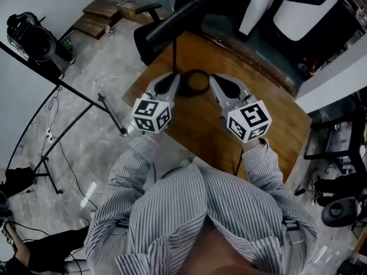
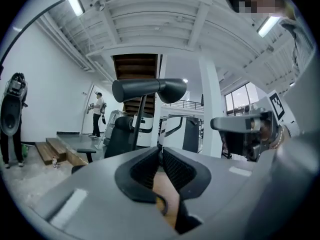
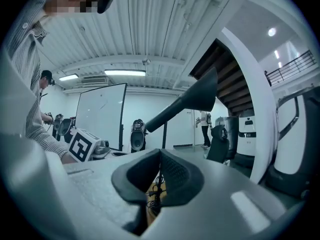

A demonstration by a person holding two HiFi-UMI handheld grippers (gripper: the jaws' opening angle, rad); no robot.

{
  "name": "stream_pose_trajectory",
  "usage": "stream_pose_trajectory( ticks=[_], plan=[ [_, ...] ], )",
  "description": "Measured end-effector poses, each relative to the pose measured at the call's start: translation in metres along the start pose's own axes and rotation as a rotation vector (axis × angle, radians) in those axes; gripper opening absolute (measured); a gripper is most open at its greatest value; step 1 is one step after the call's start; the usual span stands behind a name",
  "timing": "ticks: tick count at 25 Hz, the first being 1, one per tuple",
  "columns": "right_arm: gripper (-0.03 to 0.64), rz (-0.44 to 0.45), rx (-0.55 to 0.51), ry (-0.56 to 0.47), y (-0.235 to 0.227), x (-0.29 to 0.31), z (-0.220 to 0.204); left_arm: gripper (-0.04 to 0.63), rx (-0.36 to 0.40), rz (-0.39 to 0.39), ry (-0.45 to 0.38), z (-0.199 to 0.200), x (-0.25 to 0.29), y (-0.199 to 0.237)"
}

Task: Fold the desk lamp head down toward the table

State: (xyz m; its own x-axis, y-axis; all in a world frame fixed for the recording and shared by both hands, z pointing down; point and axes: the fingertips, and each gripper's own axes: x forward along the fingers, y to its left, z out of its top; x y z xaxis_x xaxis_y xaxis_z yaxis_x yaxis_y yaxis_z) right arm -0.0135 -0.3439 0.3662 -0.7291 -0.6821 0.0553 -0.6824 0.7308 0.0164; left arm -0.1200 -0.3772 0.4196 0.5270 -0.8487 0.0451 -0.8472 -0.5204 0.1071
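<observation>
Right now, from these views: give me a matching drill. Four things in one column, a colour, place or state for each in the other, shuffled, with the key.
Things:
1. lamp head
2. table
3. right tongs
4. office chair

Descriptions:
A. shut, nothing between them
B. brown wood
C. on the floor past the table's far edge
D. black, raised above the table

Pairs: 1-D, 2-B, 3-A, 4-C
</observation>
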Motion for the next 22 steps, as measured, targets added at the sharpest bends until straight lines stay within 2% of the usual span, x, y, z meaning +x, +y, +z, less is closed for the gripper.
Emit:
stream_pose_trajectory(
  ticks=[3,7,15,17,19,22],
  plan=[
    [0.002,0.004,-0.041,0.002,-0.008,0.012,0.007,0.124,0.054,0.051,-0.004,0.005,0.021,0.023],
    [0.003,-0.007,-0.072,-0.002,-0.028,0.019,0.015,0.153,0.057,0.1,0.022,-0.002,0.049,0.046],
    [0.003,-0.044,-0.073,0.012,-0.066,0.026,0.019,0.149,-0.055,0.113,0.036,-0.024,0.075,0.059],
    [0.003,-0.051,-0.075,0.011,-0.072,0.028,0.02,0.109,-0.073,0.103,0.035,-0.025,0.077,0.06],
    [0.003,-0.065,-0.083,0.005,-0.08,0.031,0.023,0.074,-0.058,0.097,0.039,-0.027,0.08,0.06],
    [0.02,-0.095,-0.111,0.003,-0.094,0.032,0.029,0.069,-0.019,0.092,0.045,-0.03,0.081,0.06]
  ],
)
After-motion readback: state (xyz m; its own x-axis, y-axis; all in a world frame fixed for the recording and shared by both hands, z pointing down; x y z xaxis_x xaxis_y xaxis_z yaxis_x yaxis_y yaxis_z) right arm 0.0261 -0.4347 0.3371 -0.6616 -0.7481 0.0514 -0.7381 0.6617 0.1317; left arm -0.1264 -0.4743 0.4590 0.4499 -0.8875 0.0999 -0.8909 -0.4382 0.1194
